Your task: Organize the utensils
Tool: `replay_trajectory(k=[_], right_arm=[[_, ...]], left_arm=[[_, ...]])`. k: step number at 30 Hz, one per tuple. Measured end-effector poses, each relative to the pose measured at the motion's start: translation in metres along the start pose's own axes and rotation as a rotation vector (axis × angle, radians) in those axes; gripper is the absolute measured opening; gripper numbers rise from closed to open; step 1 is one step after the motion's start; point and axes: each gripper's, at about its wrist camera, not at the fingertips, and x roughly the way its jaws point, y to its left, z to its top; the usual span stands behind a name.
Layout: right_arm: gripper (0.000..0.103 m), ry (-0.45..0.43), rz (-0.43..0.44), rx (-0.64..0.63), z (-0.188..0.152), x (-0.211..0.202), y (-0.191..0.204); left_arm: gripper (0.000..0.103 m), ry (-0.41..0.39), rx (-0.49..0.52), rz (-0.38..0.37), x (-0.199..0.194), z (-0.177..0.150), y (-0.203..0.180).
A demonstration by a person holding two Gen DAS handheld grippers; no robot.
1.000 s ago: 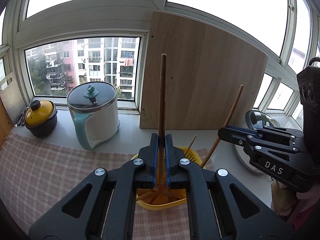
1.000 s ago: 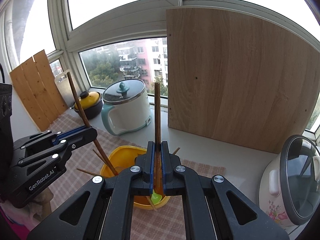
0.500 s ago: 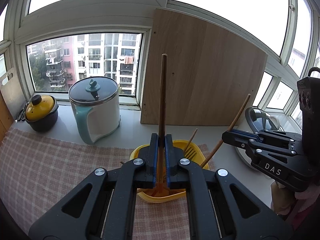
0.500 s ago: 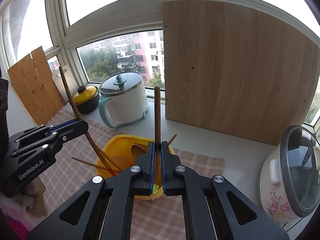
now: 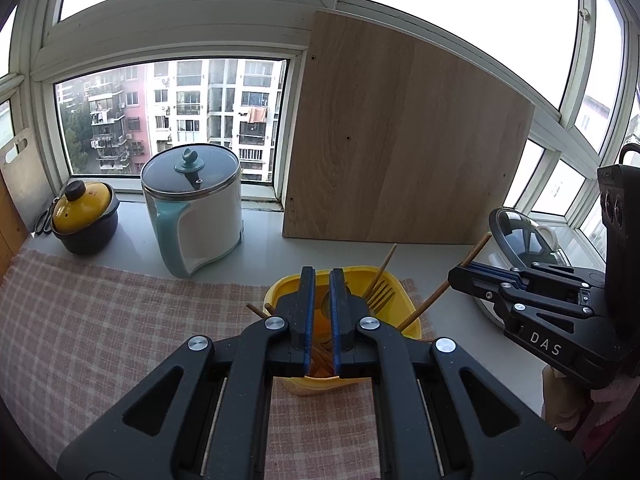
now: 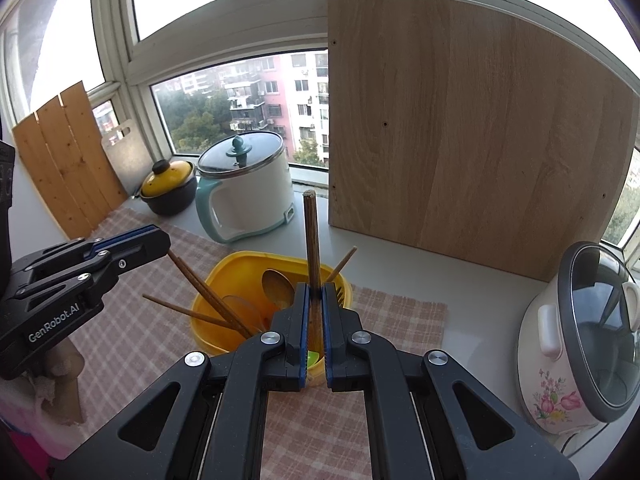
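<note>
- The left hand-held gripper [image 5: 322, 272] hangs over the near side of a yellow bin [image 5: 408, 292]; its blue-lined jaws stand a slim gap apart with nothing between them
- Through that gap only the orange inside of the bin and some brown sticks lying low in it can be seen
- The right hand-held gripper [image 6: 316, 286] is clamped on a dark wooden chopstick [image 6: 311, 240], which stands nearly upright between the jaws; its top rises well above them and its lower end reaches down into the bin (a small green piece shows beside it at the bin's near wall)
- From the left wrist view, the same gripper [image 5: 454, 274] sits to the right of the bin, its chopstick [image 5: 432, 300] slanting down over the rim
- Inside the bin [image 6: 224, 272]: a wooden spoon [image 6: 278, 284], a fork [image 5: 378, 294] and a pair of leaning chopsticks [image 6: 208, 300] whose top ends lie just under the tip of the left hand-held gripper [image 6: 166, 240]; one more stick pokes out over the left rim
- The bin stands on a checked cloth [image 5: 100, 320] spread over the pale tabletop [image 5: 260, 236]
- Behind it are a white and teal electric pot [image 5: 200, 216], a dark pot with a yellow lid [image 5: 82, 216] and a large wooden board [image 5: 400, 152] leaning at the window
- A flowered rice cooker [image 6: 580, 340] stands off the cloth to the right
</note>
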Motion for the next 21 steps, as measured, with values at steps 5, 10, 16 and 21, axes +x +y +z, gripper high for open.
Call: replay_trajectory(k=[5,10,16,21], right_arm=[[0.013,-0.013,-0.014,-0.011,-0.003,-0.007,0.004],[0.030,-0.041,-0.027,-0.015,-0.008,-0.019,0.011],[0.039,-0.068,-0.045,-0.015,-0.014,-0.034,0.017],[0.041,-0.097,-0.072,-0.027,-0.019,-0.050,0.025]], left_arm=[[0.004,-0.005,0.003,-0.004,-0.010,-0.004,0.001],[0.012,-0.019,0.011,-0.005,-0.023,-0.007,0.001],[0.021,-0.034,0.021,-0.008,-0.041,-0.012,0.001],[0.024,-0.053,0.042,-0.010,-0.059,-0.019,-0.003]])
